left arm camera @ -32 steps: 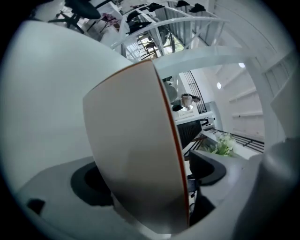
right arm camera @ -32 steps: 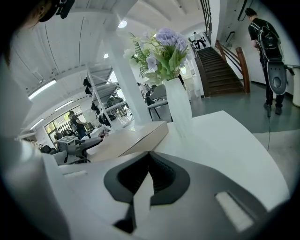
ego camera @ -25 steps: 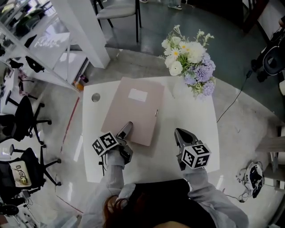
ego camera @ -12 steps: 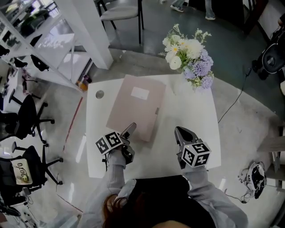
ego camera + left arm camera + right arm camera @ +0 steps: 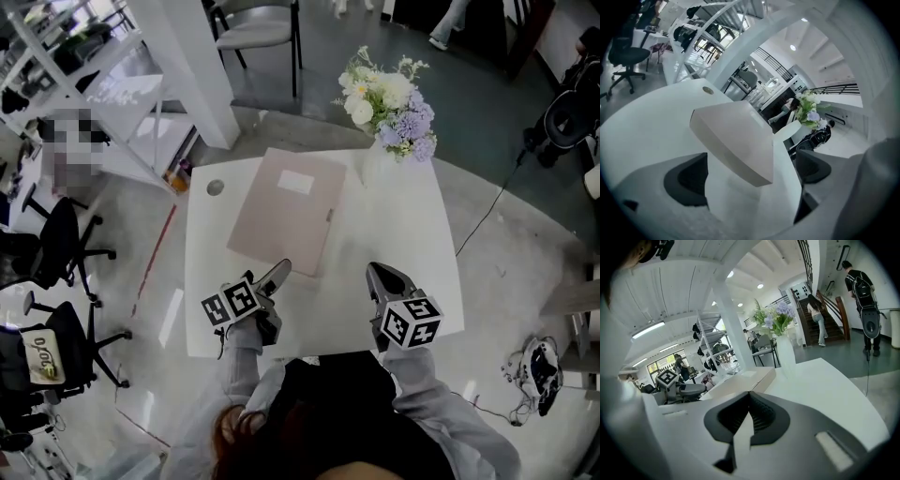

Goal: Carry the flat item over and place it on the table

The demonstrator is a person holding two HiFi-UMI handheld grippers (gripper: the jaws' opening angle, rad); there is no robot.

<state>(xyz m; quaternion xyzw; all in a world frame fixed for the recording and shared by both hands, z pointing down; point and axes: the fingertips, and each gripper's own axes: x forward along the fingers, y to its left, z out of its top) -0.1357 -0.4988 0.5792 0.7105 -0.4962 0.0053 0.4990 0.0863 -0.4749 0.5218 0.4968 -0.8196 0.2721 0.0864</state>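
Observation:
A flat beige folder (image 5: 286,208) with a white label lies on the white table (image 5: 403,234), left of the middle. In the left gripper view the folder (image 5: 733,133) sits just ahead of me with its near corner pointing at the gap between the jaws. My left gripper (image 5: 278,273) is open, its tip just short of the folder's near edge, with nothing between its fingers (image 5: 689,180). Over the table's near right part my right gripper (image 5: 378,278) is shut on nothing, its jaws meeting in the right gripper view (image 5: 749,414).
A vase of white and purple flowers (image 5: 389,94) stands at the table's far right corner. A round hole (image 5: 216,187) marks the far left corner. White shelving (image 5: 103,84) and office chairs (image 5: 56,253) stand to the left, a grey chair (image 5: 253,23) beyond the table.
The left gripper's tip lay over the folder's near edge a second ago and now is just clear of it. The folder still lies flat. The right gripper has kept its place.

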